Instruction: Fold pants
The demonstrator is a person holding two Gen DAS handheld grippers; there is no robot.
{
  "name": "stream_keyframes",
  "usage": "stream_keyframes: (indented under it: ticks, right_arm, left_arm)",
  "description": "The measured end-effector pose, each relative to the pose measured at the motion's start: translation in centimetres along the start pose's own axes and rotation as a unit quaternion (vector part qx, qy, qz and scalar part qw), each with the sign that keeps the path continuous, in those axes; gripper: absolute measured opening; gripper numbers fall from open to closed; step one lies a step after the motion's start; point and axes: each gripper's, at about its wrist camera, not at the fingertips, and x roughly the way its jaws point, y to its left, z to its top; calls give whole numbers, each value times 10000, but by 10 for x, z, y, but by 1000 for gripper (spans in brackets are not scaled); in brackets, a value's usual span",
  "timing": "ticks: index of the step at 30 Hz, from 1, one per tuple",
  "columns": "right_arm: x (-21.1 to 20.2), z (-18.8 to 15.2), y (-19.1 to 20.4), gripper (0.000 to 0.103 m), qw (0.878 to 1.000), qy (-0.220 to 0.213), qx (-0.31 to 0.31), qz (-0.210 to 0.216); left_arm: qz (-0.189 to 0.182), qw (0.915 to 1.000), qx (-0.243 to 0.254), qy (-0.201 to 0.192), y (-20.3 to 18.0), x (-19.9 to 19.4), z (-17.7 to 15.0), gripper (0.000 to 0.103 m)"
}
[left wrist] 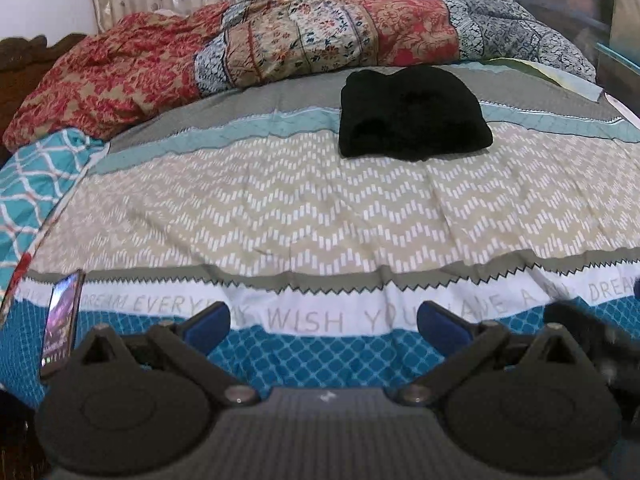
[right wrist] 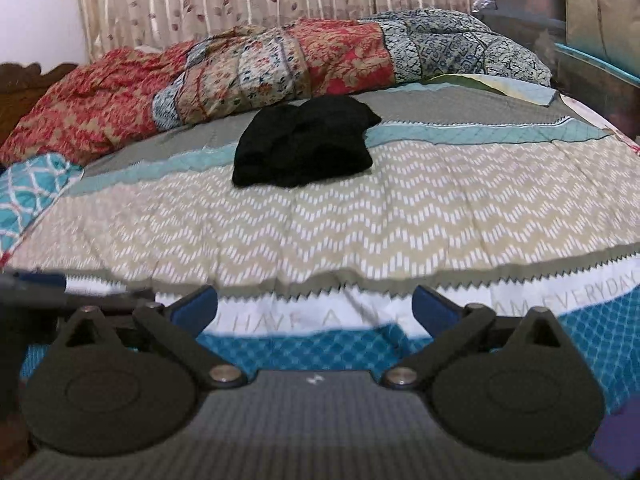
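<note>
Smartphone [left wrist: 61, 322] at the bed's near-left edge only in left view, black pants [left wrist: 412, 114] folded into a compact bundle on the bedspread [left wrist: 320, 208], left tongs [left wrist: 322, 320] and right tongs [right wrist: 314, 308] both spread wide, holding nothing

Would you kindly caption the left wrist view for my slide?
Left gripper, jaws open, faces folded black pants on the bedspread.

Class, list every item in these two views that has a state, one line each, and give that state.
Black fabric pants: folded into a compact bundle, lying on the bedspread.
Left gripper: open, fingers empty.
Right gripper: open, fingers empty.
Black smartphone: screen lit, at the bed edge.
Patchwork floral quilt: bunched up.
</note>
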Motion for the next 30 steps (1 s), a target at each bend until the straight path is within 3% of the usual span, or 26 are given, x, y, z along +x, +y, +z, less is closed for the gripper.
stream_keyframes:
  ticks: [7,15,23,30]
  right_arm:
    - [-15,-16,-2,103,9997,145,194,38]
    - [-22,-13,2,103,9991,213,363,-41]
    - [-33,-1,6,103,9991,79,405,41]
    - [-48,13,2,103,9986,-175,491,-84]
  left_arm:
    - [46,9994,-231,243,11,3,-10,103]
    - [15,9983,-454,352,20,4,-12,103]
    - [73,9990,-402,156,22,-7,-6,103]
    - [157,9988,-324,-338,22,-29,3,103]
